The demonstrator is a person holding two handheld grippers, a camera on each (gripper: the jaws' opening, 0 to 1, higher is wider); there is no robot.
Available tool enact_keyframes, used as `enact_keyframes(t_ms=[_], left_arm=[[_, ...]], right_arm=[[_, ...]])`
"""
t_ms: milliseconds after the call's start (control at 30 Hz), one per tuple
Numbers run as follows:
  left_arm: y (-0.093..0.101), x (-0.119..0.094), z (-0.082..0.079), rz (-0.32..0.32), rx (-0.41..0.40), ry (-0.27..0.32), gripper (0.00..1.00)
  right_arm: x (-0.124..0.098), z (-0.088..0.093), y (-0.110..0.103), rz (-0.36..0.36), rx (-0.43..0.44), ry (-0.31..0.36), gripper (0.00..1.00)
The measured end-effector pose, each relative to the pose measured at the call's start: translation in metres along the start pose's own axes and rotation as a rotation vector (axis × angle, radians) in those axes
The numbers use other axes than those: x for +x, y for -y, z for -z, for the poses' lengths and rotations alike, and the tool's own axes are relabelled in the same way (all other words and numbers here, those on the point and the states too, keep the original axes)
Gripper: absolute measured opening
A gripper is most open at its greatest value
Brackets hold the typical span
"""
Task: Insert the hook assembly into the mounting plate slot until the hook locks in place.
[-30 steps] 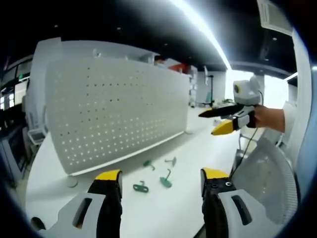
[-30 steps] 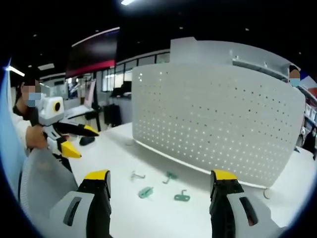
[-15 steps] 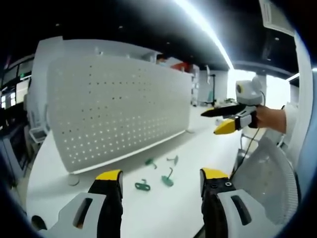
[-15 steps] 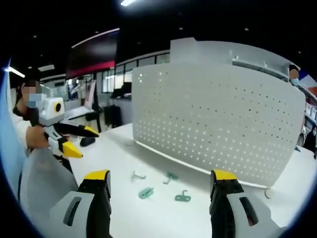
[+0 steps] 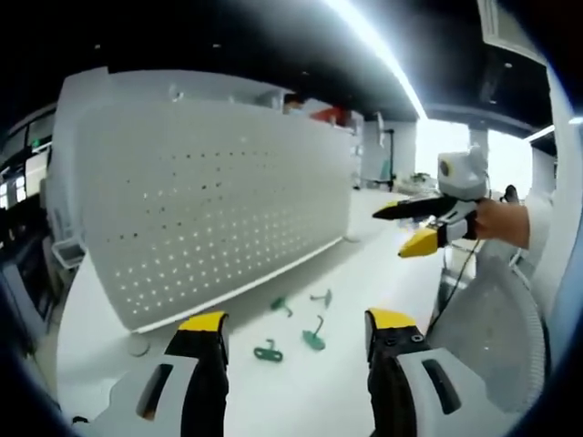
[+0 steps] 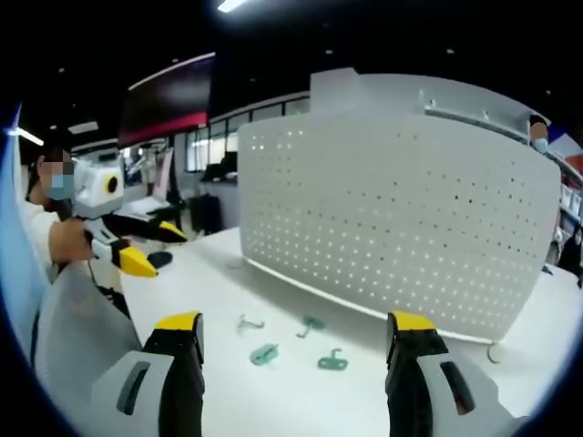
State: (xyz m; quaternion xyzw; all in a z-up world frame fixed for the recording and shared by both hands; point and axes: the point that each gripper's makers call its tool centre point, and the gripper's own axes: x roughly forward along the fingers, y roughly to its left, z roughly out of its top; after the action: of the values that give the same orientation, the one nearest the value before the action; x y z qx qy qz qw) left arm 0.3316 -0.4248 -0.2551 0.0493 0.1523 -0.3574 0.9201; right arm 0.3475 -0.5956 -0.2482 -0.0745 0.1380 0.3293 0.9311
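Observation:
A white perforated mounting plate (image 5: 200, 200) (image 6: 392, 218) stands upright on the white table (image 5: 383, 282). Several small green hooks lie on the table in front of it: one flat piece (image 5: 269, 351) (image 6: 333, 362), a second (image 5: 314, 337) (image 6: 263, 353), and two nearer the plate (image 5: 281, 305) (image 6: 311, 323). My left gripper (image 5: 297, 320) is open above the near table edge, holding nothing; from the other side it appears as (image 6: 155, 248). My right gripper (image 6: 296, 320) is open too, empty, seen in a hand as (image 5: 396, 228). Both are well short of the hooks.
A grey mesh chair back (image 5: 492, 346) (image 6: 73, 346) stands at the table's near side under the hands. A small round foot (image 6: 496, 353) sits at the plate's end. The person (image 6: 55, 209) holding the grippers shows at the left. Desks and office furniture lie behind the plate.
Both views have shifted slightly with the hands. In the left gripper view the right gripper sits a little further right and lower. The hooks and plate have not moved.

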Motion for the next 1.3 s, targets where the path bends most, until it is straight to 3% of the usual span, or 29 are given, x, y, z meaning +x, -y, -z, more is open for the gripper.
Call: enact_keyframes(t_ms=[267, 667, 833, 1300], left_arm=[[-0.004, 0.025, 0.000, 0.011, 0.024, -0.044, 0.59], [-0.014, 0.059, 0.043, 0.022, 0.003, -0.140, 0.53], [-0.014, 0.070, 0.059, 0.037, 0.034, -0.191, 0.51], [-0.030, 0.095, 0.097, 0.012, 0.004, -0.271, 0.43]], right_arm=[[-0.001, -0.003, 0.009, 0.009, 0.011, 0.010, 0.83], [0.002, 0.000, 0.011, 0.010, 0.014, -0.002, 0.83], [0.004, -0.002, 0.013, 0.009, 0.012, 0.000, 0.83], [0.006, -0.001, 0.014, 0.006, 0.007, -0.005, 0.83]])
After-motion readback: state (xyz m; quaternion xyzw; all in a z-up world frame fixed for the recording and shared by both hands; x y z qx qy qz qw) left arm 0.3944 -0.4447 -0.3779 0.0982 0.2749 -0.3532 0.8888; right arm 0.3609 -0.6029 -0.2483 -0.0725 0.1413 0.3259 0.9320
